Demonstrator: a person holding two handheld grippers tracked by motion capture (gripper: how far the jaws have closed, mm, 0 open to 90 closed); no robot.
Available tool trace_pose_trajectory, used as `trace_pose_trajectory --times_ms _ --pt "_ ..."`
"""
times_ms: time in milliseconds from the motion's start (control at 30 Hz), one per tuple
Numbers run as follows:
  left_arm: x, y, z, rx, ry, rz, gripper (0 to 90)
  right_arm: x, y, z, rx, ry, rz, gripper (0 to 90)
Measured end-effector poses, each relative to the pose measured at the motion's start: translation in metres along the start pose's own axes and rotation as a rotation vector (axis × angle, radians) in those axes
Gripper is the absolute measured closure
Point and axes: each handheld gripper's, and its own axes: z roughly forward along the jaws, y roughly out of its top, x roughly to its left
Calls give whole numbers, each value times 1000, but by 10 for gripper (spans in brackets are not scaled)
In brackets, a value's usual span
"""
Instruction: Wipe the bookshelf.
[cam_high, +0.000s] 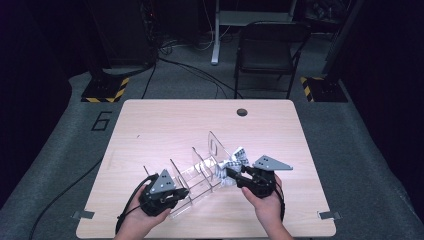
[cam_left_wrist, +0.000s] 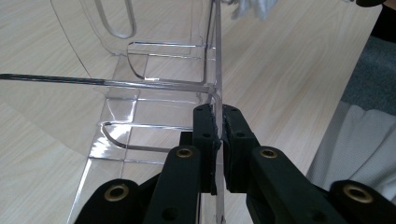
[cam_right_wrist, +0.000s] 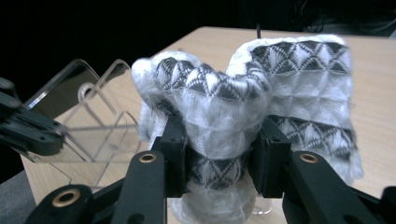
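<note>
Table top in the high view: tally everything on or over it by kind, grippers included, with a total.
Clear acrylic divider rack: 1
Black-and-white patterned cloth: 1
Grippers: 2, left gripper and right gripper
Total: 4

The left hand-held gripper (cam_left_wrist: 218, 135) has its two black jaws clamped on the thin upright edge of a clear rack (cam_left_wrist: 154, 88), the pads pressing it from both sides. The rack's dividers and curved cut-outs stretch away to the far left over the pale wooden worktop (cam_left_wrist: 289, 70). A white cloth (cam_left_wrist: 254, 8) shows at the far edge. Grey fabric (cam_left_wrist: 355, 144) lies near right.
</note>
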Motion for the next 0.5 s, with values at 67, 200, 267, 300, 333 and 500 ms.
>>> trace_pose_trajectory --times_ms 67,200,267,300,333,500 --pt "-1 0 0 3 1 6 807 -2 -8 5 10 0 6 627" --pt "-2 -5 -5 -5 21 4 770 -4 -22 18 85 -8 15 627" --pt "-2 -9 -9 -21 29 -17 760 -4 -27 21 107 -16 22 626" --pt "-1 -11 -10 -32 32 -19 762 -4 -26 21 103 -14 18 626" --pt "-1 -12 -11 -35 25 -28 766 -5 -24 20 99 -14 19 625" --pt "0 -15 -9 -42 4 -26 834 -5 -8 10 36 -25 13 624"
